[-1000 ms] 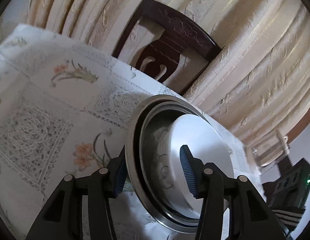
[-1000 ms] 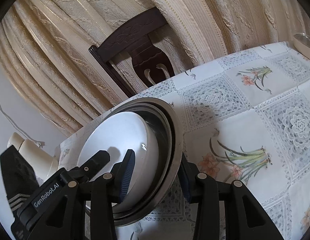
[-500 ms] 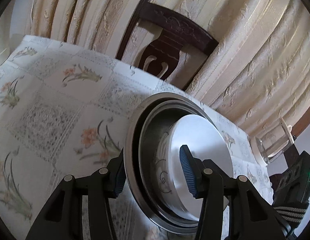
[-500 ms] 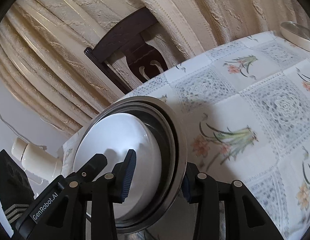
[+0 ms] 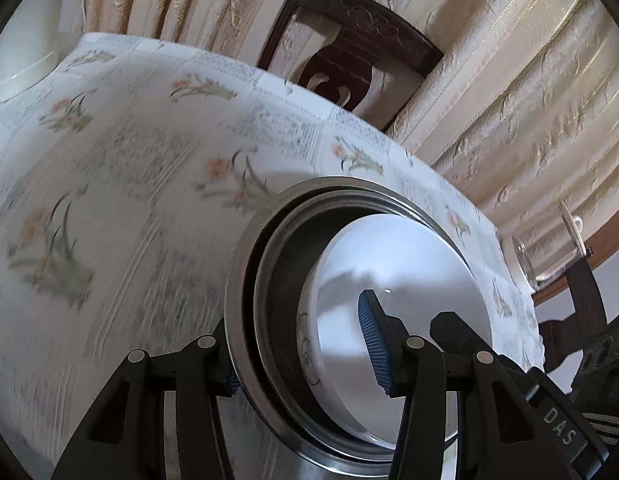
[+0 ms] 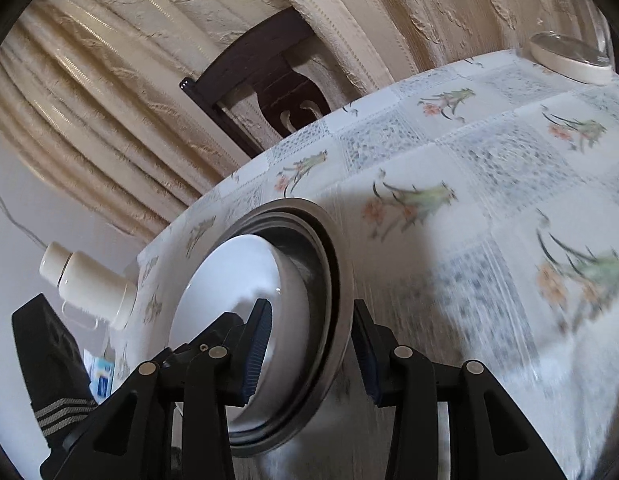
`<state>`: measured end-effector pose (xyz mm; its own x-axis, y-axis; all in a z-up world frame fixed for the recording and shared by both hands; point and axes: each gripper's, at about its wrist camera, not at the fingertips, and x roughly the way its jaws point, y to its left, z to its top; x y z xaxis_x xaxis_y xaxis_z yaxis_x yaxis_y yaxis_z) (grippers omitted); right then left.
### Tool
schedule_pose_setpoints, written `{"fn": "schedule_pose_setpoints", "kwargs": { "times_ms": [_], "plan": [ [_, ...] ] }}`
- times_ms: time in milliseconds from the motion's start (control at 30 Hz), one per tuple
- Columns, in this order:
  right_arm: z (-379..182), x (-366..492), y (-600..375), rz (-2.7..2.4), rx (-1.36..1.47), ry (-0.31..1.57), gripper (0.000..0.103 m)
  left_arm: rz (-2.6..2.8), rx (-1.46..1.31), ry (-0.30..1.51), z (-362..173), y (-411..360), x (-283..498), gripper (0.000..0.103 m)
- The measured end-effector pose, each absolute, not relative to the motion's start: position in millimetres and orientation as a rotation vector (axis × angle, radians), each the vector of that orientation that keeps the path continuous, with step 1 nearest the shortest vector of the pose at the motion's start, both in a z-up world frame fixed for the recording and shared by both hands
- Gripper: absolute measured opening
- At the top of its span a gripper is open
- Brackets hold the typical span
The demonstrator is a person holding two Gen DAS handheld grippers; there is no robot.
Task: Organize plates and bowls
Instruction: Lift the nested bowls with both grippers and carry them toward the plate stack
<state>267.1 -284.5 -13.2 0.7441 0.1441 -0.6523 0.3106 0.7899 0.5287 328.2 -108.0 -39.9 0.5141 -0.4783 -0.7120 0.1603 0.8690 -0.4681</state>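
Above the floral lace-patterned tablecloth (image 5: 109, 184), the left gripper (image 5: 301, 344) and right gripper (image 6: 309, 344) clamp opposite rims of nested round steel bowls (image 5: 245, 280) cradling a white ceramic bowl (image 5: 409, 280), mid-carry, a level set-down likely next.

bare tablecloth (image 6: 489, 264) ahead, chair (image 5: 361, 60) beyond

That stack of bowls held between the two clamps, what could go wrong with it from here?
The white bowl only sits loose inside the metal bowls, so a tilt might slide it out. The left gripper and right gripper each pinch just the rims on opposite sides; uneven movement could twist the stack free. A glass dish stands on the tablecloth ahead, so a wide swing may knock it.
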Motion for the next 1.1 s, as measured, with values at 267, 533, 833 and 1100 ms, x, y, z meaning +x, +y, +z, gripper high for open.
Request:
{"fn": "schedule_pose_setpoints", "kwargs": {
  "times_ms": [267, 533, 833, 1100],
  "plan": [
    [-20, 218, -275, -0.098, 0.664, 0.765, 0.044, -0.414, -0.331, 0.969, -36, -103, 277, 0.050],
    [-28, 182, -272, -0.106, 0.692, 0.771, 0.044, -0.423, -0.253, 0.939, -29, -105, 234, 0.049],
    [-21, 154, -273, -0.106, 0.696, 0.751, 0.044, -0.431, -0.236, 0.939, -24, -110, 209, 0.049],
    [-4, 136, -282, -0.109, 0.700, 0.701, 0.044, -0.462, -0.224, 0.909, -6, -119, 193, 0.049]
  ]
}}
